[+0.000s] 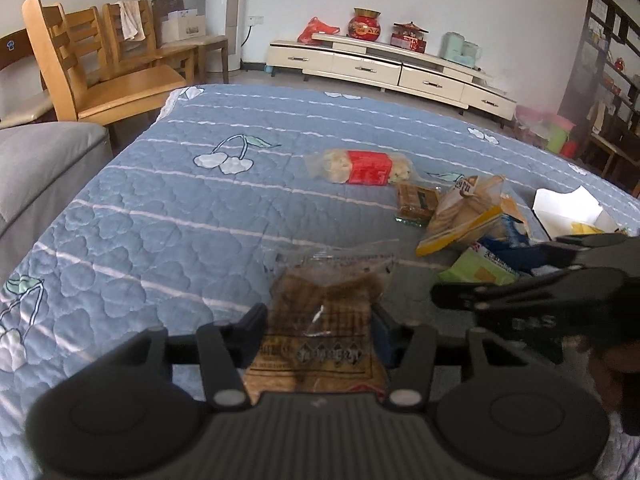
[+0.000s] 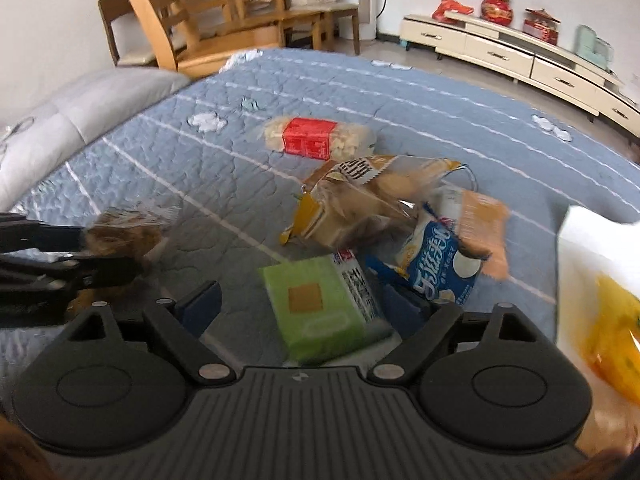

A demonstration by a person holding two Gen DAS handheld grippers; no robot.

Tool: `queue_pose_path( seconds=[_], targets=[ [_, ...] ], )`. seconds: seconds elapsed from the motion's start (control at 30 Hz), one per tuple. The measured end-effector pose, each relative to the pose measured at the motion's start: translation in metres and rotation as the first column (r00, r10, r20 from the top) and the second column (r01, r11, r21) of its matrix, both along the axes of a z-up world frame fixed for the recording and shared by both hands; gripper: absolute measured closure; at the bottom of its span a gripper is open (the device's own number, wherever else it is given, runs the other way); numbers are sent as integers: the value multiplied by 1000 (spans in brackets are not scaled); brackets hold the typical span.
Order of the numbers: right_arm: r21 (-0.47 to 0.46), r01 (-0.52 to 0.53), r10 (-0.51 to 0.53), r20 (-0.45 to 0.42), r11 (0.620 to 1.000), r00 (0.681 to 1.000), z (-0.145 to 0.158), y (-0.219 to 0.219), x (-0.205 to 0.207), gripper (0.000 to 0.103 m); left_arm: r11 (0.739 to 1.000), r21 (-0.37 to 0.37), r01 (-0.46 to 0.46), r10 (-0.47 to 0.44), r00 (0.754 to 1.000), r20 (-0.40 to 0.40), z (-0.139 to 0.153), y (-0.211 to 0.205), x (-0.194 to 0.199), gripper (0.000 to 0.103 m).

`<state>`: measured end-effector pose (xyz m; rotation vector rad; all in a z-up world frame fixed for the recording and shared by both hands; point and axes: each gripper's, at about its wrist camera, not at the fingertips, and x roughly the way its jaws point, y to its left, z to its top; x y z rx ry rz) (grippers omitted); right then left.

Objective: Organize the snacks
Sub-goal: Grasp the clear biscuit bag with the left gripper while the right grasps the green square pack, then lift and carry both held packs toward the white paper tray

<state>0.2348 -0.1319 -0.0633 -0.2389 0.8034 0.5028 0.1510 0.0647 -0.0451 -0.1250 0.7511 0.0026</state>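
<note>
Left gripper (image 1: 320,332) clamped on a clear-wrapped packet of brown biscuits (image 1: 324,320), packet pinched between both pads and raised above the blue quilted cover with cherry prints (image 1: 160,208). Right gripper (image 2: 300,304) spread wide, straddling a green flat snack pack with an orange square (image 2: 320,304), pads apart from its sides. Just beyond, heaped together: a blue-and-white snack bag (image 2: 436,264), an orange wafer packet (image 2: 480,232), a clear yellow-edged bag of round crackers (image 2: 360,204). Farther off, alone, a clear pack with a red label (image 2: 316,136). At right edge, a white box (image 2: 592,240) with yellow contents. Behind, wooden chairs (image 1: 100,68) and a cream low cabinet (image 1: 380,68).
</note>
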Motion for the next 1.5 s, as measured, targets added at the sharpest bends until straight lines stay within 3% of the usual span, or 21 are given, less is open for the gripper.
queue_pose_path(
  seconds=[0.03, 0.07, 0.1, 0.17, 0.57, 0.67, 0.73, 0.87, 0.9, 0.97, 1.03, 1.1, 1.5],
  targets=[
    [-7, 0, 0, -8, 1000, 1000, -2, 2, 4, 7, 1000, -5, 0, 0, 1000, 1, 0, 1, 0, 49],
    [-14, 9, -9, 9, 1000, 1000, -2, 4, 5, 15, 1000, -9, 1, -1, 1000, 2, 0, 2, 0, 49],
    [-20, 15, -15, 17, 1000, 1000, -1, 5, 6, 30, 1000, -12, 1, -1, 1000, 3, 0, 2, 0, 50],
    [-23, 21, -20, 19, 1000, 1000, 1, 7, 5, 40, 1000, -14, -1, 1, 1000, 4, 0, 3, -1, 50],
    [79, 66, -72, 77, 995, 994, 29, -7, -70, 41, 1000, 12, 14, -14, 1000, -6, 6, -8, -25, 52],
    [97, 92, -100, 82, 991, 992, 32, -19, -89, 41, 999, 23, 24, -24, 999, -23, -3, -11, -25, 42],
    [111, 104, -112, 75, 988, 991, 32, -24, -96, 41, 999, 50, 17, -15, 999, -37, -10, -14, -23, 25],
    [118, 130, -139, 74, 985, 988, 37, -32, -116, 41, 993, 119, 20, -16, 999, -40, -25, -18, -16, 15],
    [124, 135, -145, 72, 983, 987, 37, -35, -118, 41, 992, 124, 24, -20, 999, -33, -25, -19, -15, 15],
    [124, 148, -158, 76, 981, 984, 39, -38, -123, 41, 993, 115, 28, -24, 999, -32, -20, -19, -14, 38],
    [128, 158, -169, 80, 979, 982, 42, -40, -129, 41, 995, 96, 28, -24, 999, -39, -13, -20, -15, 46],
    [135, 168, -180, 87, 977, 980, 47, -43, -134, 41, 998, 54, 16, -14, 999, -40, -6, -18, -20, 49],
    [163, 186, -214, 174, 969, 961, 81, -60, -168, 41, 999, 47, 27, -33, 993, 115, 65, -42, -85, 50]
  ],
)
